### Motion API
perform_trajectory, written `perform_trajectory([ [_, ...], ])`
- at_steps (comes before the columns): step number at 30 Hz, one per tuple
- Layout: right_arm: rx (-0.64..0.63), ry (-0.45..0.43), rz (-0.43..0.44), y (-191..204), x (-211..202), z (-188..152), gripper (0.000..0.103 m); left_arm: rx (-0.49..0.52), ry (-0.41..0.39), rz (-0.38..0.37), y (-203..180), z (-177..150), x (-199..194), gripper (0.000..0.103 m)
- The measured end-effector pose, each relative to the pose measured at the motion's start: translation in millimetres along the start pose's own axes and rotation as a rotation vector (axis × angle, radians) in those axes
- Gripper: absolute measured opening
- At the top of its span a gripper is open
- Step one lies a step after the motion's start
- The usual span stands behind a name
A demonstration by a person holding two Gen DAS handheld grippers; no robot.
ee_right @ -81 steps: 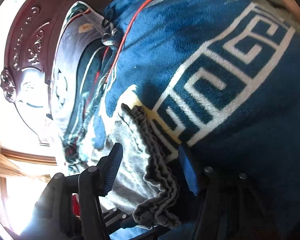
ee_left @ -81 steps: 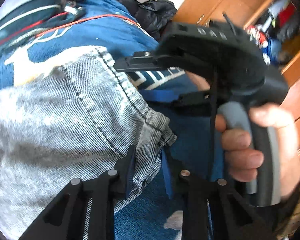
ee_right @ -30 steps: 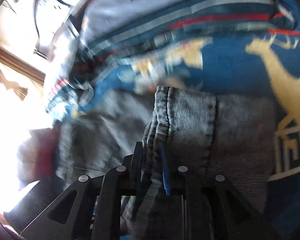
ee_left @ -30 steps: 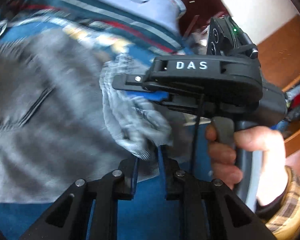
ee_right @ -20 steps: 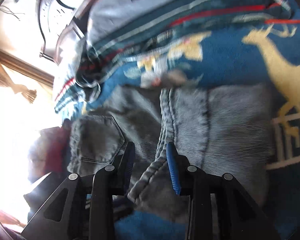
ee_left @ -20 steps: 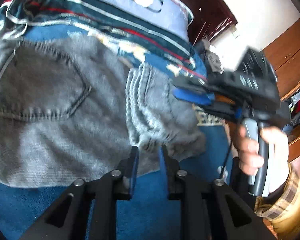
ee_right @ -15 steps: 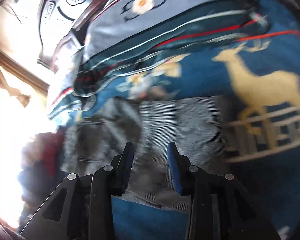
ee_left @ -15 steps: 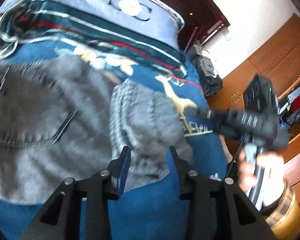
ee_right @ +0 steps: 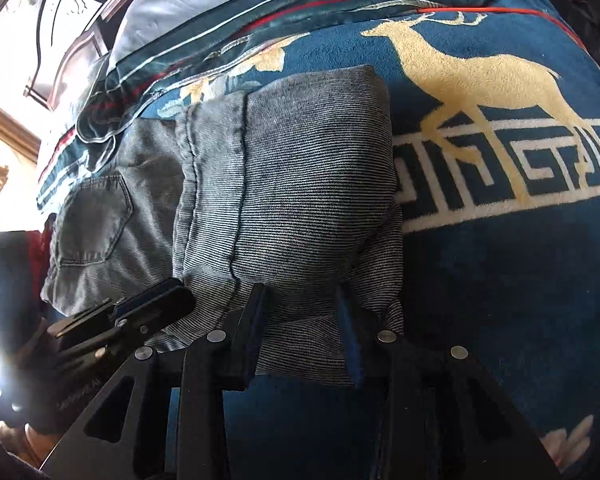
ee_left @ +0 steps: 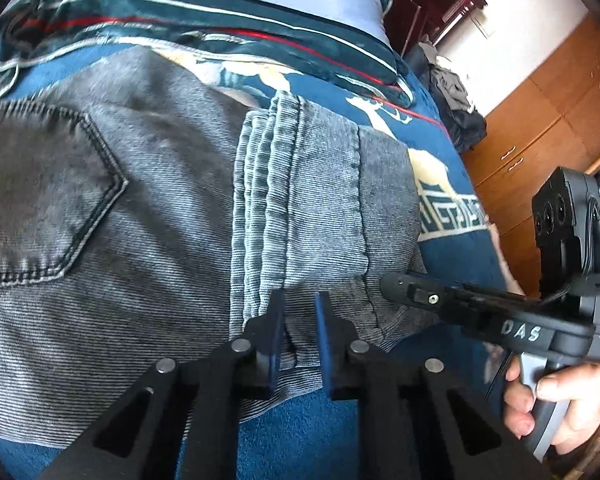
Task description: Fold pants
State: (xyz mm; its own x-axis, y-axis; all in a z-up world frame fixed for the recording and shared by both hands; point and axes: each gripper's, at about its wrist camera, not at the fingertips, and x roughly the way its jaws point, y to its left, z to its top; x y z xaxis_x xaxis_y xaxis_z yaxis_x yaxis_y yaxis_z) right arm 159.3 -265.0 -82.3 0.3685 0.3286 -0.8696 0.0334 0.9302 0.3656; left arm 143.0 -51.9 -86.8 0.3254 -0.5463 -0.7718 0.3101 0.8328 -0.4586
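Grey denim pants (ee_left: pixel 172 216) lie on a blue deer-pattern blanket (ee_right: pixel 500 280), with the leg ends (ee_left: pixel 320 200) folded over the seat; a back pocket (ee_left: pixel 48 200) shows at the left. My left gripper (ee_left: pixel 298 332) is open, its jaws just above the near edge of the folded legs, holding nothing. My right gripper (ee_right: pixel 300 330) is open over the near edge of the folded part (ee_right: pixel 300 184), empty. The right gripper also shows in the left wrist view (ee_left: pixel 480 312), and the left gripper in the right wrist view (ee_right: pixel 140 312).
Striped pillows (ee_left: pixel 220 4) lie beyond the pants by a dark carved headboard (ee_right: pixel 60 32). Wooden wardrobes (ee_left: pixel 540 112) and dark clothing (ee_left: pixel 456 96) stand to the right. Bright window light comes from the left in the right wrist view.
Both grippers let go of the leg ends after carrying them over the seat, and pulled back toward the near edge. The folded legs now lie flat on the pants.
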Motion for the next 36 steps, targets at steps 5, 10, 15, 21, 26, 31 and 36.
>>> perform_trajectory([
  [5,-0.008,-0.051,0.000,4.6,-26.9,30.1,0.035,0.012,-0.014,-0.002,-1.5,-3.8,-2.9,0.019],
  [10,0.057,-0.065,-0.096,-17.0,-17.3,74.2,0.045,-0.002,-0.028,-0.018,1.2,-9.0,-6.4,0.019],
  [15,0.114,-0.053,-0.015,-31.0,9.3,97.3,0.021,0.017,-0.037,-0.009,-0.1,-10.5,-5.3,0.019],
  [21,0.054,0.003,-0.077,-23.6,32.0,109.4,0.024,0.005,-0.026,-0.015,-0.3,-2.4,-9.6,0.019],
  [26,0.019,-0.075,-0.020,-27.6,-19.7,79.0,0.037,0.042,-0.069,-0.008,-5.2,27.5,-31.3,0.019],
  [31,-0.167,-0.070,-0.014,-14.5,-51.3,6.0,0.037,0.108,-0.042,0.013,-22.1,71.7,-15.7,0.019],
  [36,-0.388,-0.033,-0.086,17.6,-36.1,-37.8,0.037,0.182,0.030,0.074,-40.8,97.6,25.7,0.019],
])
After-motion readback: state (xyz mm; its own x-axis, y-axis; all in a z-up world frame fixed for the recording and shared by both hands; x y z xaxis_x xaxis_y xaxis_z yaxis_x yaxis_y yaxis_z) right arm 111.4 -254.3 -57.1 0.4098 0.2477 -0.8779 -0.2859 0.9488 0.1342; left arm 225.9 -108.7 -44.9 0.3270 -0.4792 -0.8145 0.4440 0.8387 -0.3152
